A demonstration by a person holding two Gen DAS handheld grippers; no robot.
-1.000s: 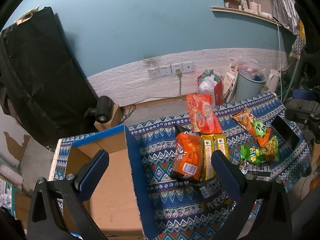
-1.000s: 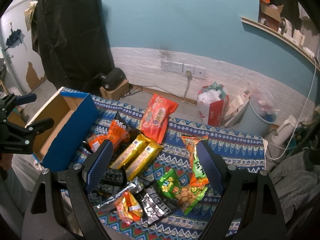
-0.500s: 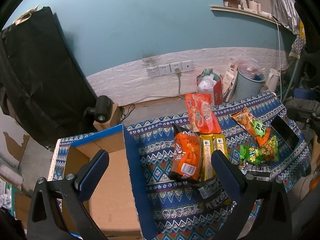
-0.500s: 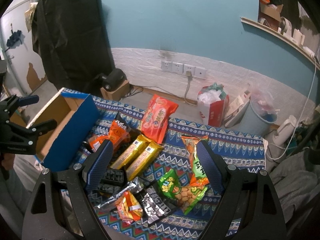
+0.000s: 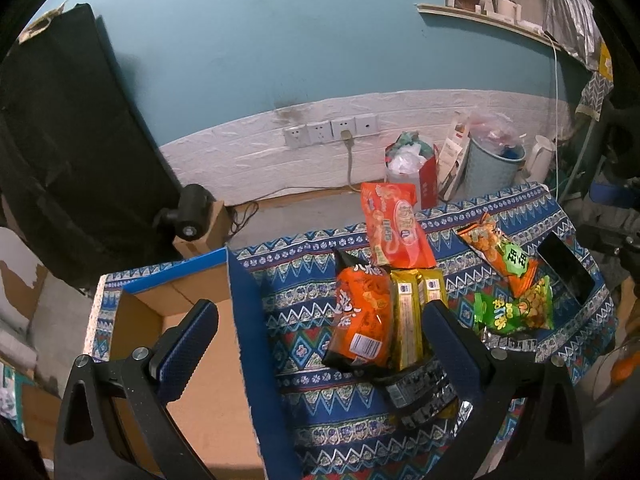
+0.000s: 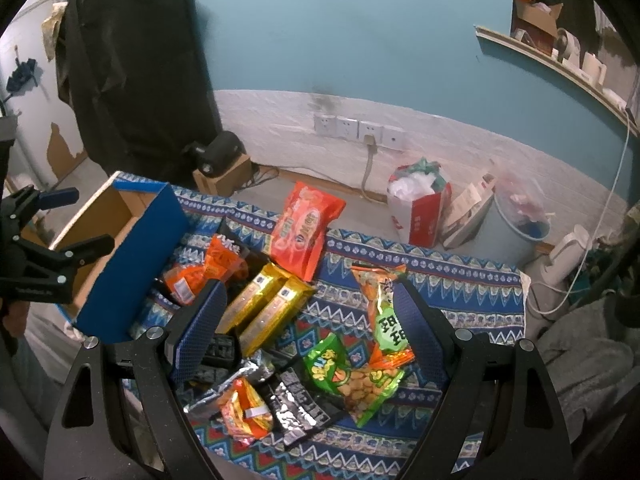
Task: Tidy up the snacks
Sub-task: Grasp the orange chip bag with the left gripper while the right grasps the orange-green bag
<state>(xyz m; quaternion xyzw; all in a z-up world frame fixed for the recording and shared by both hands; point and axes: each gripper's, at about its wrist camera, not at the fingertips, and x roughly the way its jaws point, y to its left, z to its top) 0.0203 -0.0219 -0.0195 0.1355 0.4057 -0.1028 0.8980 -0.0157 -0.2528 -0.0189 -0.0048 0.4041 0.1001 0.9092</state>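
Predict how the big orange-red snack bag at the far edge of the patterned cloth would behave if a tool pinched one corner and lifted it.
The orange-red bag looks puffed and crinkled, so probably light and floppy, sagging from the pinched corner. Its glossy film may slip. Its far end seems to overhang the cloth, so a push might tip it off.

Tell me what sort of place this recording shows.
Probably a lived-in home room, not a shop or lab: wall sockets low on a teal wall, a full waste bin on the floor, snack packets on a patterned cloth.
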